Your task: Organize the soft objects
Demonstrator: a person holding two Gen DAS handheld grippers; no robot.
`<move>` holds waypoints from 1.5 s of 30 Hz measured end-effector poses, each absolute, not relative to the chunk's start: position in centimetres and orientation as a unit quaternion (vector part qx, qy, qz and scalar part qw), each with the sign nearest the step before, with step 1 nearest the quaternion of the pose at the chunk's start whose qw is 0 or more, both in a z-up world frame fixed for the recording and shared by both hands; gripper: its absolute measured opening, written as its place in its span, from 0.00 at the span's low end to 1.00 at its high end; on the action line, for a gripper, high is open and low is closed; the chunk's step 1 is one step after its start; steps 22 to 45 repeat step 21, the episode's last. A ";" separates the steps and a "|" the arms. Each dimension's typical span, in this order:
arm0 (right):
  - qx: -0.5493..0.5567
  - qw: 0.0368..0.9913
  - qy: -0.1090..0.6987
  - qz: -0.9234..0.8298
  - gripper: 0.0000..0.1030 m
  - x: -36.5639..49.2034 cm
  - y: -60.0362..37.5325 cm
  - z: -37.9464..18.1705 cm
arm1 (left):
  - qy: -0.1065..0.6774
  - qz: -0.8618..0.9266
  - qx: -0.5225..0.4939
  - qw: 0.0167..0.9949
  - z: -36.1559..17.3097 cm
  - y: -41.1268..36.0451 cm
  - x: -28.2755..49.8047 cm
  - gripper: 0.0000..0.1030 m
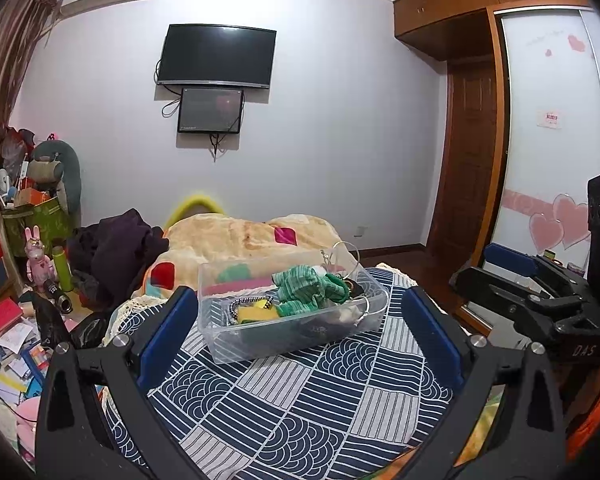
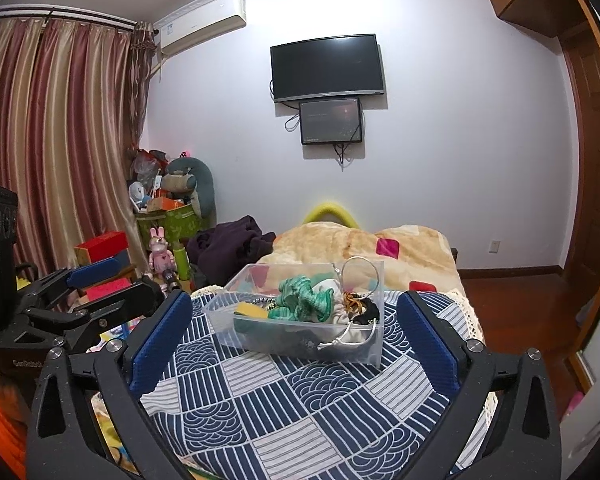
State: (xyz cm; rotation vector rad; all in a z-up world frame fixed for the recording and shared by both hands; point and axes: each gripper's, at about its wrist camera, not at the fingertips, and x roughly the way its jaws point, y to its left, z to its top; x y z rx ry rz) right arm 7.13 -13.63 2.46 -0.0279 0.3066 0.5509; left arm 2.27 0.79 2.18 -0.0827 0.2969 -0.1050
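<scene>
Navy-and-white patterned bedspread carries a clear plastic bin at 12 o'clock from both grippers. Inside it, a green striped cloth lies atop a yellow sponge and metal rings. Left gripper and right gripper hover short of the bin, spread wide, holding nothing. Judgement: descend vertically onto the cloth's bunched centre, avoiding the rings.

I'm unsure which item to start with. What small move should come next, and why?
Probably ease the right gripper forward toward the green cloth: both grippers are open and hold nothing, short of the clear bin, and that cloth lies on top of the pile.
</scene>
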 end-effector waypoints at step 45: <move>-0.012 0.950 0.156 0.271 1.00 7.2 -13.4 2.4 | 0.152 -0.047 -0.048 0.986 2.0 1.3 2.4 1.00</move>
